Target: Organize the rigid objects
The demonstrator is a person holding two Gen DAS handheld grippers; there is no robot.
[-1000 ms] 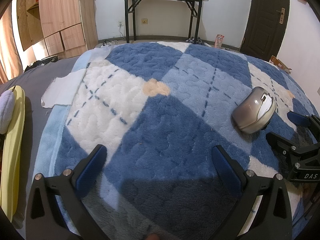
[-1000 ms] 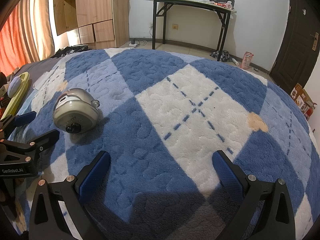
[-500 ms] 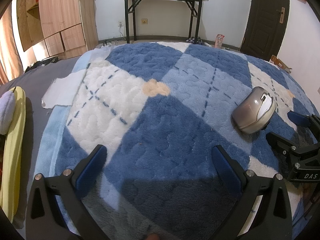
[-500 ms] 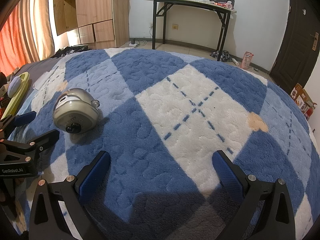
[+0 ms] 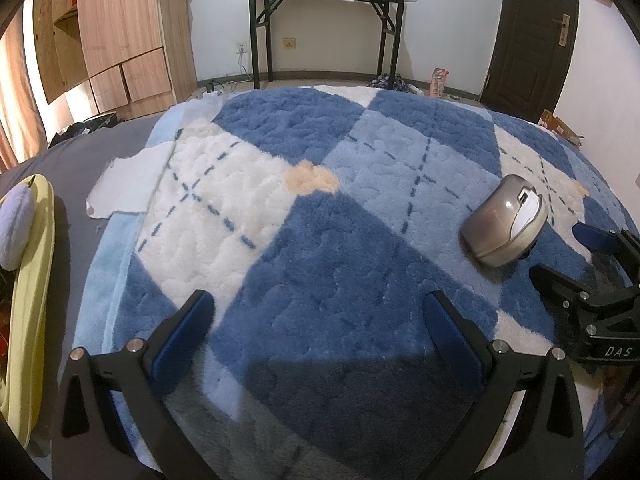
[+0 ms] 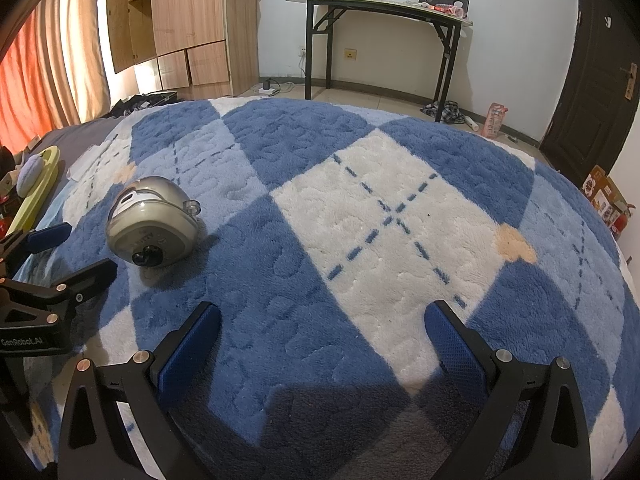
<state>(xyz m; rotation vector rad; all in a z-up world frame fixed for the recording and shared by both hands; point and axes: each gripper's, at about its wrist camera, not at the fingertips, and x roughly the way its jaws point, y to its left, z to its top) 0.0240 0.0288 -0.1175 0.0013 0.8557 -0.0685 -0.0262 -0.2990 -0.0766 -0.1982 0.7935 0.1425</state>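
Plush blanket yields; both grippers' jaws apart, empty. Right gripper should straddle mouse squarely, close gently.

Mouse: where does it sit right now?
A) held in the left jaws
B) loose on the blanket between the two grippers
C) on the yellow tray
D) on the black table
B: the mouse lies on the blanket, with the left gripper and right gripper both open and empty on either side.
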